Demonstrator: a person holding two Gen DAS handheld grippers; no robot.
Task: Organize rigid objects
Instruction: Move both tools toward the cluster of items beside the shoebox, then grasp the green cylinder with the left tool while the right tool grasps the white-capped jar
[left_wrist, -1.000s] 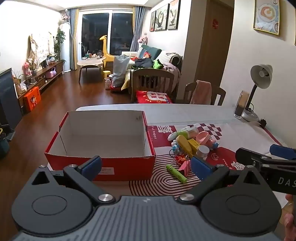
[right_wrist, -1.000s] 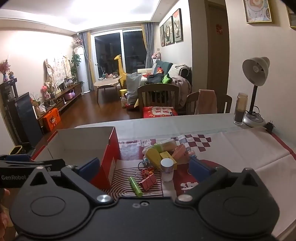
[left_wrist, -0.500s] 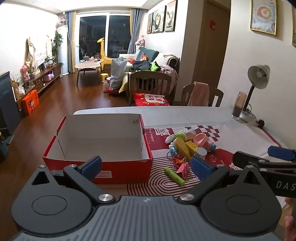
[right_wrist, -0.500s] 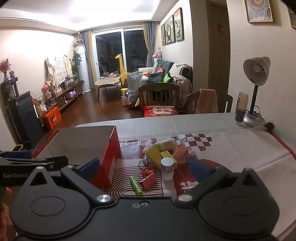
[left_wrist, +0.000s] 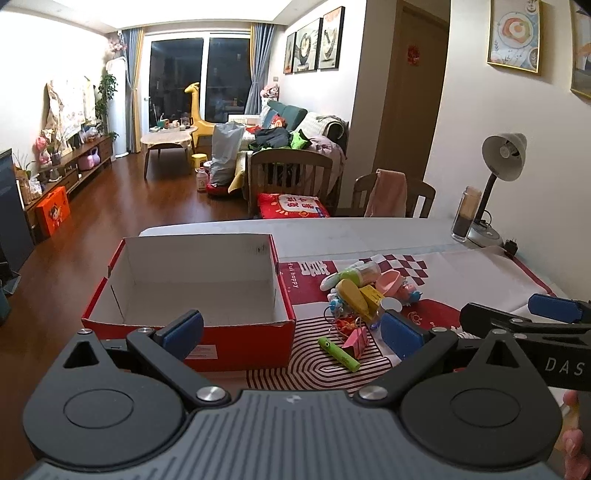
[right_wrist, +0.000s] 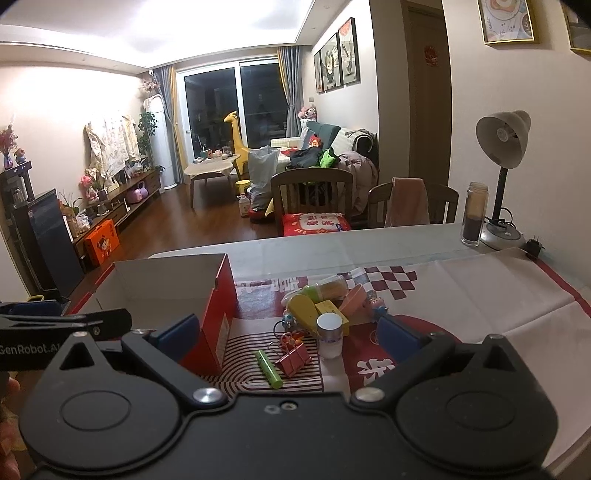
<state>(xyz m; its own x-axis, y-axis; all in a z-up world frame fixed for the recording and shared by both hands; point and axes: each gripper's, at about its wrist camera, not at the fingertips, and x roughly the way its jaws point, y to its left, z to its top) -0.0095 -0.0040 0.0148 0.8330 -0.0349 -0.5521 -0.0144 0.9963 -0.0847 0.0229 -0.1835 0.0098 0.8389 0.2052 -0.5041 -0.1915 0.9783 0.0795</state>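
Observation:
An empty red box (left_wrist: 236, 343) with a white inside stands on the table's left part; it also shows in the right wrist view (right_wrist: 218, 328). Right of it lies a pile of small objects: a green marker (left_wrist: 338, 353), a pink binder clip (left_wrist: 355, 341), a yellow toy (left_wrist: 354, 295), a white capped bottle (right_wrist: 329, 335), a pink bowl (left_wrist: 389, 282). The marker (right_wrist: 269, 369) and clip (right_wrist: 293, 359) lie just ahead of my right gripper (right_wrist: 288, 339). My left gripper (left_wrist: 291, 332) is open and empty in front of the box. My right gripper is open and empty.
A red and white patterned mat (left_wrist: 461, 280) covers the table. A desk lamp (right_wrist: 504, 173) and a glass jar (right_wrist: 474, 214) stand at the far right. Two wooden chairs (left_wrist: 291, 177) stand behind the table.
The left wrist view has pulled back and risen slightly, so the box and pile look smaller and farther. The right gripper has barely moved. Both stay open.

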